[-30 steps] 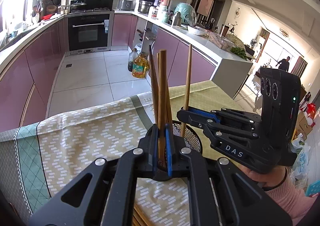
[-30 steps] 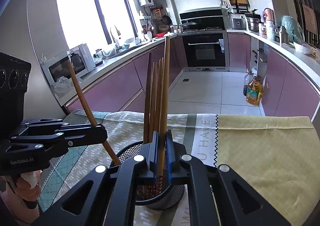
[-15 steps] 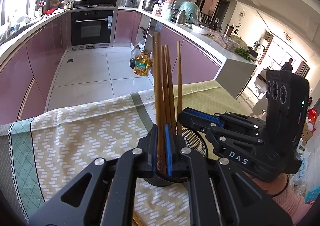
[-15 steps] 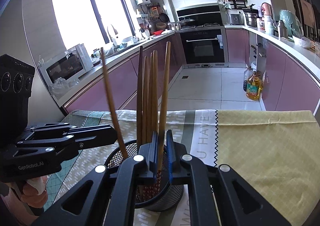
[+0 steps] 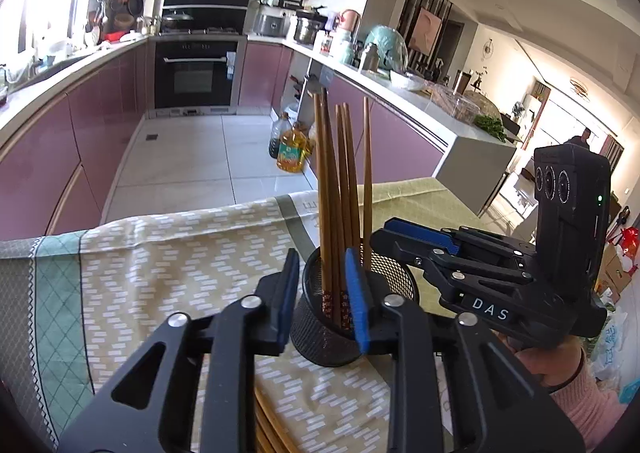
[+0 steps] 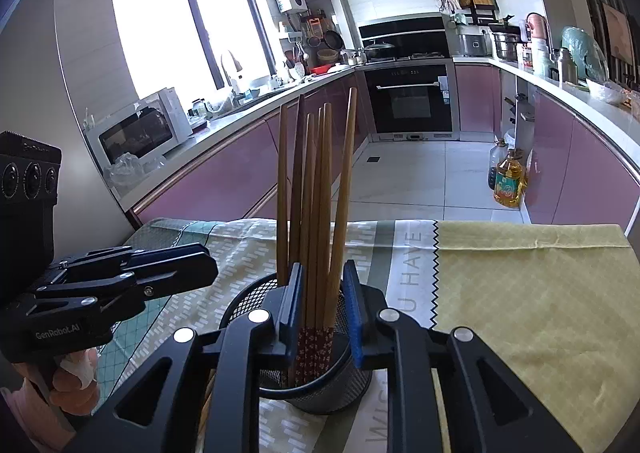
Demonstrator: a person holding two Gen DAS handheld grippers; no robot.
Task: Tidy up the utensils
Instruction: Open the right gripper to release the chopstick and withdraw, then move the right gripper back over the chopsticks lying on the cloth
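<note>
White letters "DAS" stand on the side of the right gripper (image 5: 408,243). "GenRobot.AI" is printed on the side of the left gripper (image 6: 200,269). The tablecloth (image 6: 520,293) carries grey lettering reading "U HAVE"; further letters near its front edge are cut off.

A black built-in oven (image 6: 410,99) sits at the far end of a U-shaped kitchen; mauve cabinets (image 6: 224,181) run along both sides of it; pale floor tiles (image 6: 416,177) lie in front; left of the oven, a bright window (image 6: 184,25) lights the room
</note>
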